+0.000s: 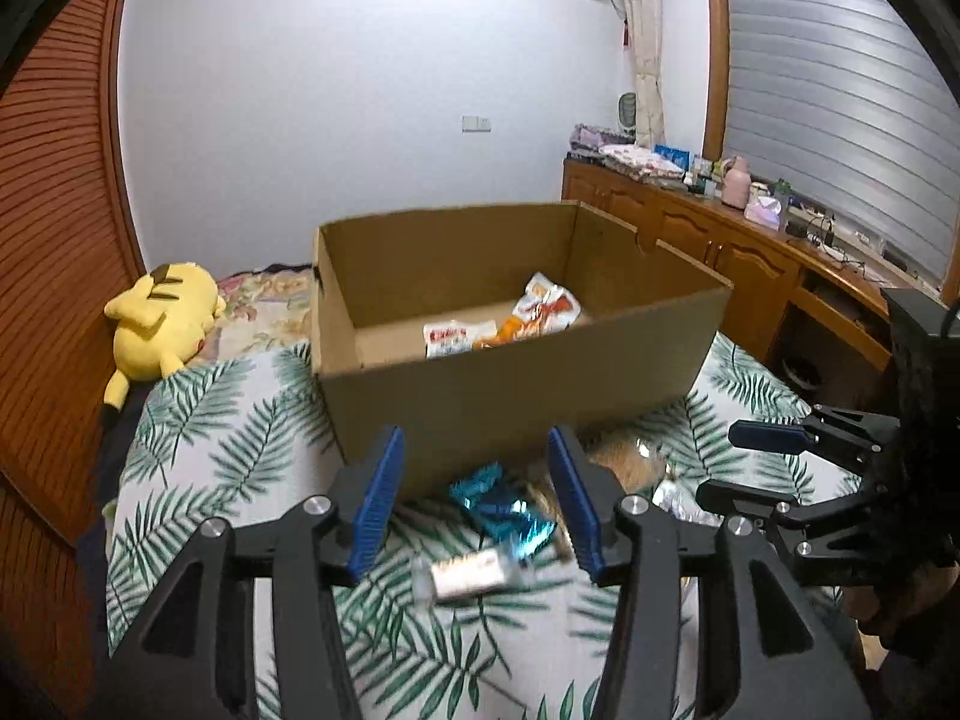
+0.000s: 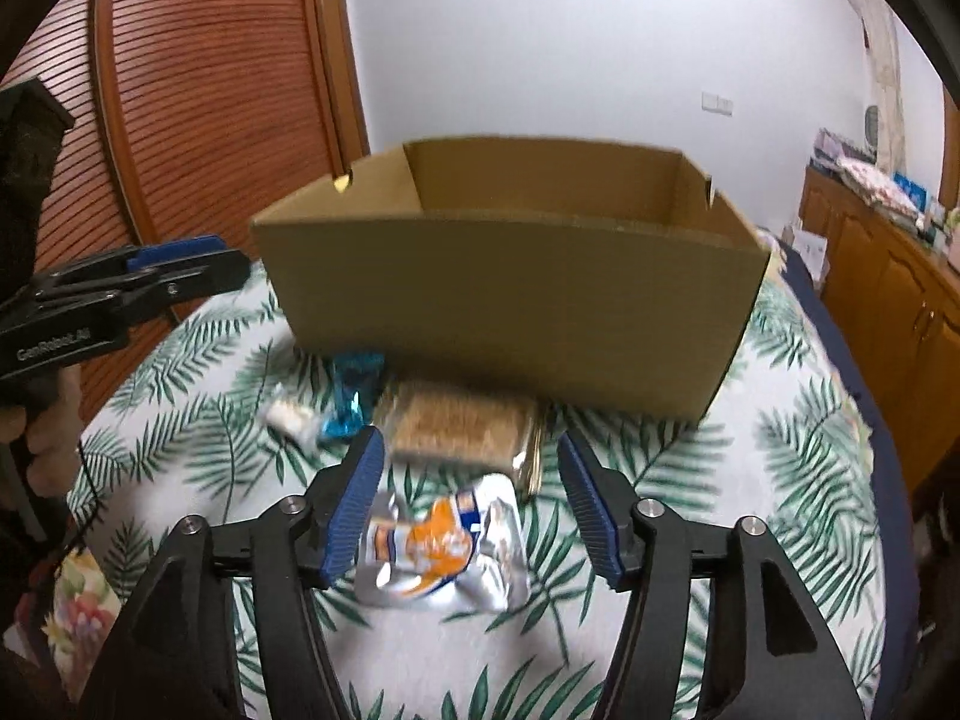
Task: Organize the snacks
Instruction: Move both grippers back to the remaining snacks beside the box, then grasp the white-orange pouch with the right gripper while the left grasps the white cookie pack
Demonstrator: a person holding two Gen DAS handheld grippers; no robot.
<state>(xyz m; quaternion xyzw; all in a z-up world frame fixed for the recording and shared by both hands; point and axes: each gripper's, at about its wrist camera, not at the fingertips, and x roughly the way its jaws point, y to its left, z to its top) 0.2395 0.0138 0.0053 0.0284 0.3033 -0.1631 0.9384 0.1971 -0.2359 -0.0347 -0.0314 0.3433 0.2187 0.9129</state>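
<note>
Two claws hang over a bed (image 1: 198, 438) spread with a leaf-print cover, both aimed at a cardboard box (image 1: 510, 384) that sits on it. At far left in the left wrist view a yellow plush (image 1: 162, 324) lies on the bed beside the box. The left claw (image 1: 480, 504) has its jaws apart with nothing pressed between them; below the gap a small pale bar (image 1: 474, 577) lies on the cover, and just beyond it a blue foil pack (image 1: 498, 504) lies near the box's front wall. Inside the box, toward its right half, sit a white packet (image 1: 450, 339) and an orange-and-white bag (image 1: 543, 309), touching each other. Further right a clear pack of brown biscuits (image 1: 624, 462) lies in front of the box, and the right claw (image 1: 720, 462) enters from the right edge. In the right wrist view the right claw's blue pads stand apart either side of a crumpled silver-and-orange bag (image 2: 441, 546); the left pad is at the bag's edge, though blur hides whether it touches, and the right pad is clear of it. A wooden cabinet (image 1: 738, 246) with clutter on top runs along the right wall.
</note>
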